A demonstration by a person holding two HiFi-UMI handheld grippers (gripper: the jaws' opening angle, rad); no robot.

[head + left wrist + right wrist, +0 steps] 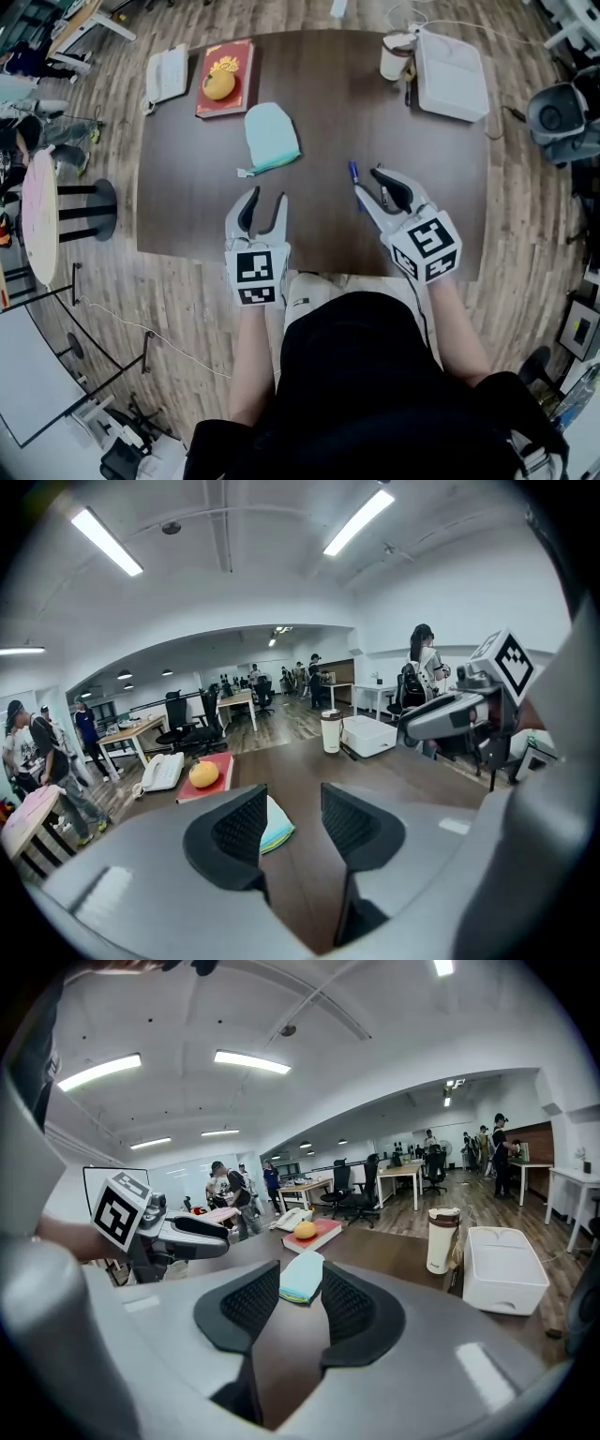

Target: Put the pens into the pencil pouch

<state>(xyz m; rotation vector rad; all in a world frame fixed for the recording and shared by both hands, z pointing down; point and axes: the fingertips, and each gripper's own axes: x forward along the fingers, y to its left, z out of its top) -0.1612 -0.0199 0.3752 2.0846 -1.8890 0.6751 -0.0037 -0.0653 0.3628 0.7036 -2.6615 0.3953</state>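
In the head view you are holding both grippers over the near edge of the brown table (187, 206). The left gripper (266, 199) and the right gripper (368, 183) are both standing with jaws spread and nothing between them. A blue pen (354, 172) is lying on the table just beside the right gripper's tips, and the pale teal pouch (272, 138) is lying farther out, apart from both. In the left gripper view the jaws are gaping over bare wood, with the pouch (274, 826) showing beyond them. In the right gripper view the jaws are likewise standing apart, framing the pouch (302, 1275) farther along the table.
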